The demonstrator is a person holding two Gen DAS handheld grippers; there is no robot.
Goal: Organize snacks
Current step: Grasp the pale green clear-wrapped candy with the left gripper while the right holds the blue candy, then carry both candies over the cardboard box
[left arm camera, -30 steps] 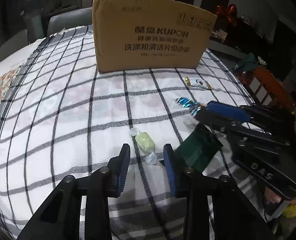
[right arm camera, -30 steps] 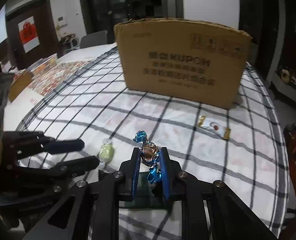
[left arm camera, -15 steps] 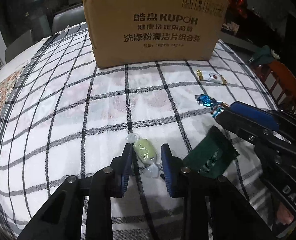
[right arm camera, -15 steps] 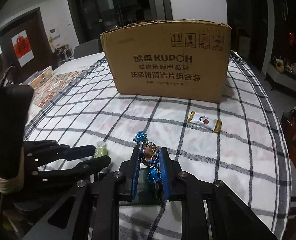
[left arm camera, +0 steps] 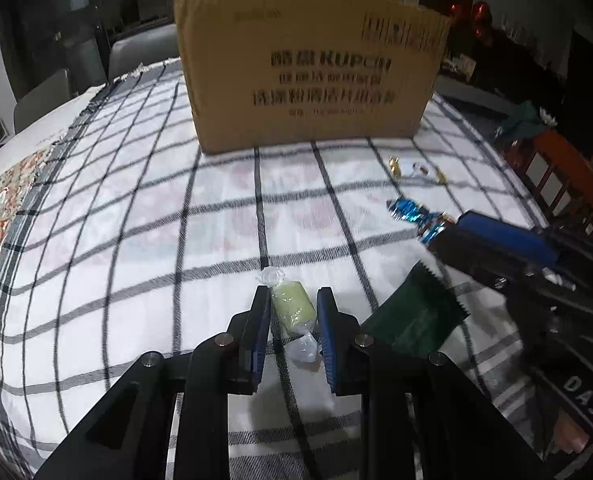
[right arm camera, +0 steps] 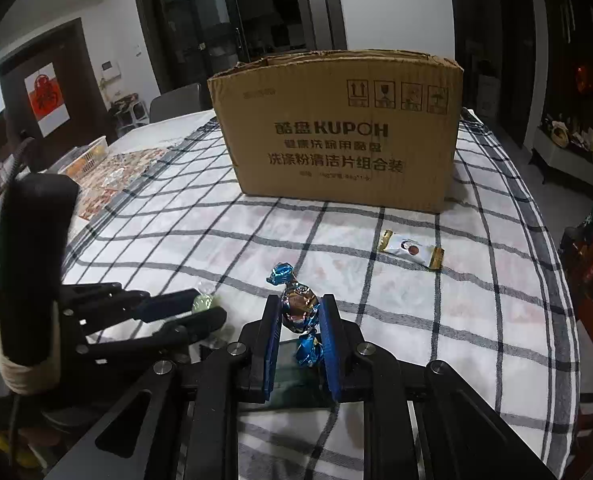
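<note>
Had just been closing the jaws of the left gripper (left arm camera: 293,294) on the green sweet (left arm camera: 292,308), and looked to have it pinched across its fat middle. Caught it low on the checked cloth of the bench (left arm camera: 136,240), at the near side, just left of the dark green packet (left arm camera: 412,320). Held the blue sweet (right arm camera: 298,306) in the right gripper (right arm camera: 300,300) meanwhile, jaws pressed tight on its wrapped body, with the twisted ends poking out above and below. Left the white sweet with gold ends (right arm camera: 410,249) lying loose further off to the right, short of the cardboard box (right arm camera: 336,140) at the far side.

Judged the step in hand as securing the green sweet for a lift. Needed a firm squeeze on the solid lump, not on the clear twisted tail, to stop any slipping. Needed a straight rise off the cloth, without dragging fabric up. Called for care with the packet just beside on the right, and with the other gripper close by. Then, most likely, over to the box with both sweets, high enough to clear its front wall.
</note>
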